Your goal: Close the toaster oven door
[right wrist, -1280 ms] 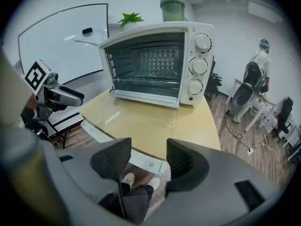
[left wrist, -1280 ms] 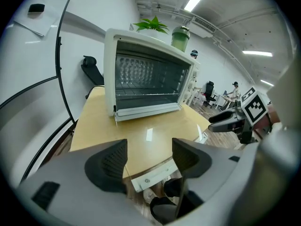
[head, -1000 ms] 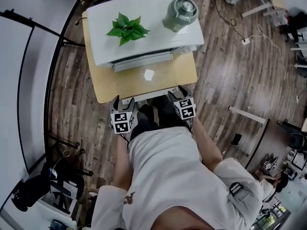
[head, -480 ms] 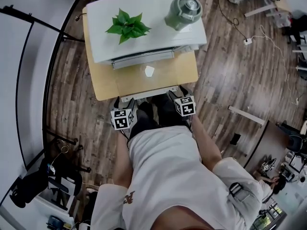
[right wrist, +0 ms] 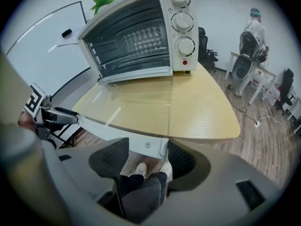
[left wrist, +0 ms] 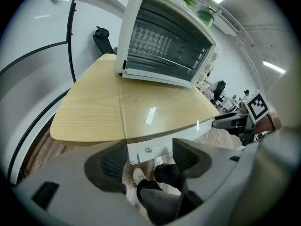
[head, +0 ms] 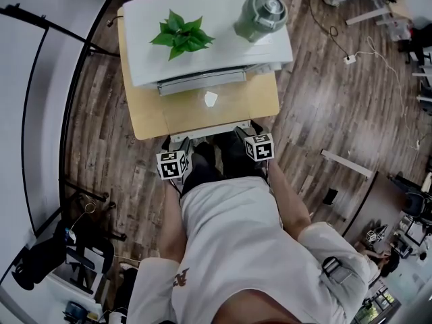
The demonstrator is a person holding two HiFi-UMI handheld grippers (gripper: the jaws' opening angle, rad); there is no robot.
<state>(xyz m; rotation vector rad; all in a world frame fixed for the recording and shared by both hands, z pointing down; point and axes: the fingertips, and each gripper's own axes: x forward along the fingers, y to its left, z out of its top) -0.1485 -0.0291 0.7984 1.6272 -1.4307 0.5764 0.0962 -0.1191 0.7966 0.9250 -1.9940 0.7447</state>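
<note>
Wearing a white T-shirt [head: 233, 241] with a small brown print [head: 181, 279], dark trousers [left wrist: 160, 201] and white shoes [right wrist: 137, 169]. Grey left tongs [left wrist: 148, 157] and right tongs [right wrist: 146, 157], ribbed black pads [left wrist: 113, 163], black-and-white marker cubes [head: 172, 165]; left ones closing on nothing.

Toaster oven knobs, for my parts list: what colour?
White knobs, clearest in the right gripper view.

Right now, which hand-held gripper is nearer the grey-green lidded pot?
Right. The right hand-held gripper lines up with the grey-green lidded pot; the left hand-held gripper, jaws closing empty, is offset leftward.
</note>
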